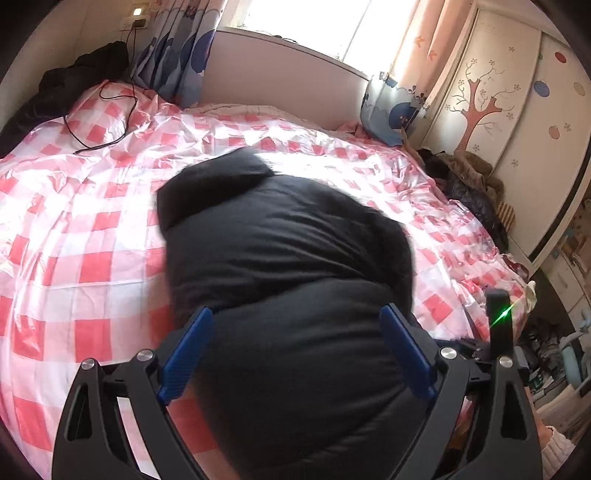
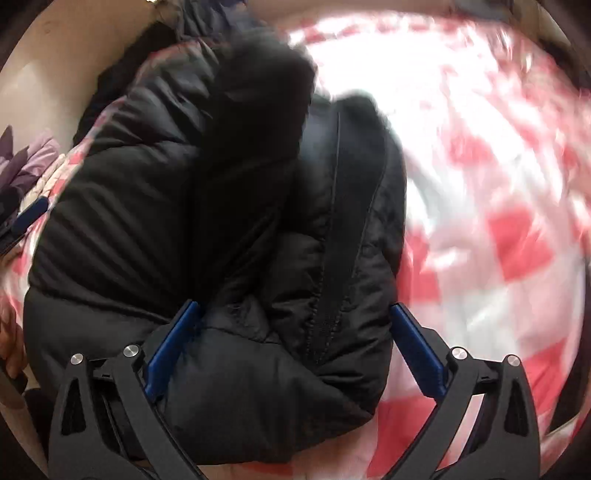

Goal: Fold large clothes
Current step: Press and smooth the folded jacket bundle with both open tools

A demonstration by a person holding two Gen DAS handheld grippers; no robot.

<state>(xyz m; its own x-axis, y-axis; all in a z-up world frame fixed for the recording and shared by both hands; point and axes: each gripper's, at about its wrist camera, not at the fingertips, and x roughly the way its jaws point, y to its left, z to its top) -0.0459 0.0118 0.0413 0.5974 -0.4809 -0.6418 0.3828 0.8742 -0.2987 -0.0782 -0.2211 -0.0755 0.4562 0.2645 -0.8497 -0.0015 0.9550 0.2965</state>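
One black jacket point(image 1: 288, 280), two tongs

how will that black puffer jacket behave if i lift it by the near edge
The black puffer jacket looks quilted and puffy, so probably light for its bulk and springy. It is likely floppy: the folded layers may fall open. Its shell looks smooth and the checkered bed cover glossy, so it may slide easily.

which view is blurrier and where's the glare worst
Right wrist view: motion-smeared, checked bedcover washed out at upper right, black jacket seams sharper near the fingers. Left wrist view: mostly crisp, window blown white, jacket nearly featureless black.
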